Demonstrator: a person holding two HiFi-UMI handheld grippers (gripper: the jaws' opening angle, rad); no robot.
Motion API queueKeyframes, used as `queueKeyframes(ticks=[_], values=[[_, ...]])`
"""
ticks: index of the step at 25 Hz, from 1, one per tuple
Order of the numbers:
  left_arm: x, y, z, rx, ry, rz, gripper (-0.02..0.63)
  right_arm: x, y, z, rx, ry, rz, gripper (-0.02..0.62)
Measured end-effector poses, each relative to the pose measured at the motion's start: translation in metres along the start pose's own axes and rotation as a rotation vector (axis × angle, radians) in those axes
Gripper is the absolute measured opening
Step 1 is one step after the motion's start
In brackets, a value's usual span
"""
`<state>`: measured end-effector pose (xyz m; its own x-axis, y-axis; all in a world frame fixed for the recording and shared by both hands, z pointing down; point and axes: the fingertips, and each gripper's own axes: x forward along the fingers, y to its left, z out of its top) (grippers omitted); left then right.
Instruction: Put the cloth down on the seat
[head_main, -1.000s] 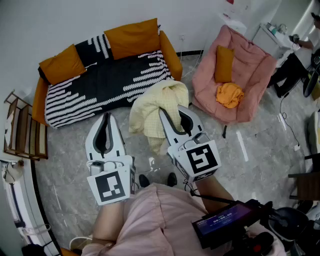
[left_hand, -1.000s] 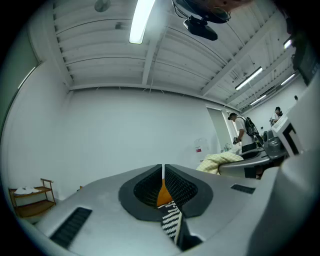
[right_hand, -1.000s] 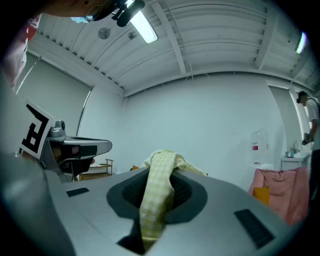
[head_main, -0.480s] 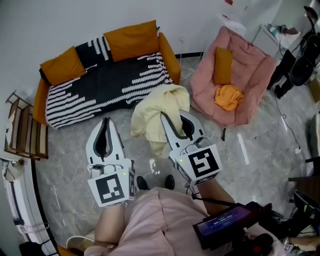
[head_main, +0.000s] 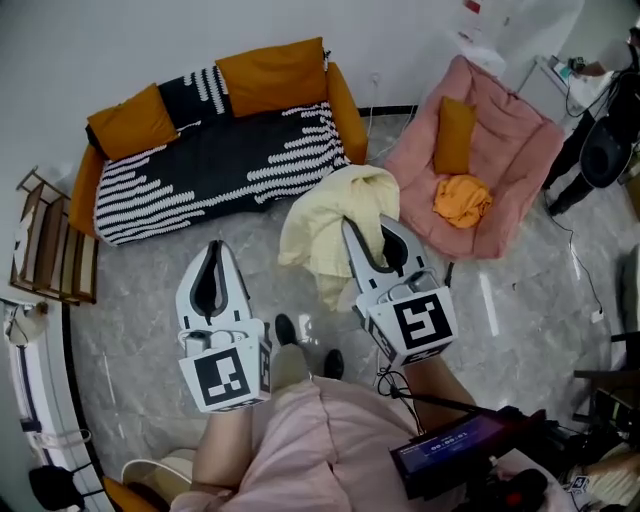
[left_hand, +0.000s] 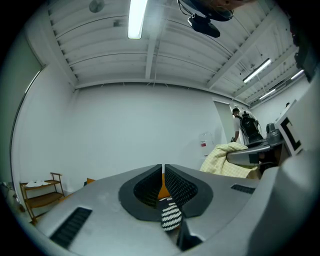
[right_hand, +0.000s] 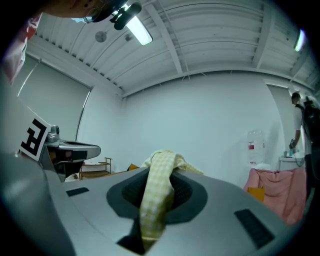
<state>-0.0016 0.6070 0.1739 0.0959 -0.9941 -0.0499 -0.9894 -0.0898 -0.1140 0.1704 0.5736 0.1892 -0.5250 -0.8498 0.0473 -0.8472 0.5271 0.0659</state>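
Note:
A pale yellow checked cloth (head_main: 333, 222) hangs in the air over the floor, between the sofa and the pink chair. My right gripper (head_main: 366, 222) is shut on the cloth (right_hand: 159, 186), which drapes over and between its jaws. My left gripper (head_main: 213, 247) is shut with nothing in it and is held over the floor in front of the sofa. The orange sofa (head_main: 340, 105) with a black-and-white striped seat cover (head_main: 220, 165) stands at the back. Between the left jaws a bit of the striped cover (left_hand: 171, 214) shows.
A pink padded chair (head_main: 500, 150) at the right holds an orange cushion (head_main: 453, 135) and a crumpled orange cloth (head_main: 461, 199). A wooden rack (head_main: 45, 255) stands at the left. Grey tiled floor (head_main: 130, 320) lies below. A person (head_main: 600, 110) stands at the far right.
Both grippers and the yellow cloth have drifted slightly right and down in the head view as the person stepped. The jaws stay as they were.

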Motion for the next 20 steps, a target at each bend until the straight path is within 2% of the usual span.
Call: queueKeyframes(ticks=[5, 10, 15, 20], values=[[0.015, 0.005, -0.007, -0.004, 0.008, 0.016, 0.025, 0.018, -0.014, -0.007, 0.004, 0.019, -0.005, 0.060], [0.045, 0.028, -0.016, -0.009, 0.015, 0.033, 0.025, 0.057, -0.015, -0.012, 0.004, 0.033, 0.012, 0.061], [0.101, 0.061, -0.030, -0.012, 0.013, 0.034, 0.025, 0.121, -0.017, -0.021, 0.014, 0.042, 0.019, 0.060], [0.168, 0.107, -0.028, -0.009, 0.000, 0.034, 0.025, 0.198, -0.018, -0.006, -0.003, 0.008, 0.030, 0.060]])
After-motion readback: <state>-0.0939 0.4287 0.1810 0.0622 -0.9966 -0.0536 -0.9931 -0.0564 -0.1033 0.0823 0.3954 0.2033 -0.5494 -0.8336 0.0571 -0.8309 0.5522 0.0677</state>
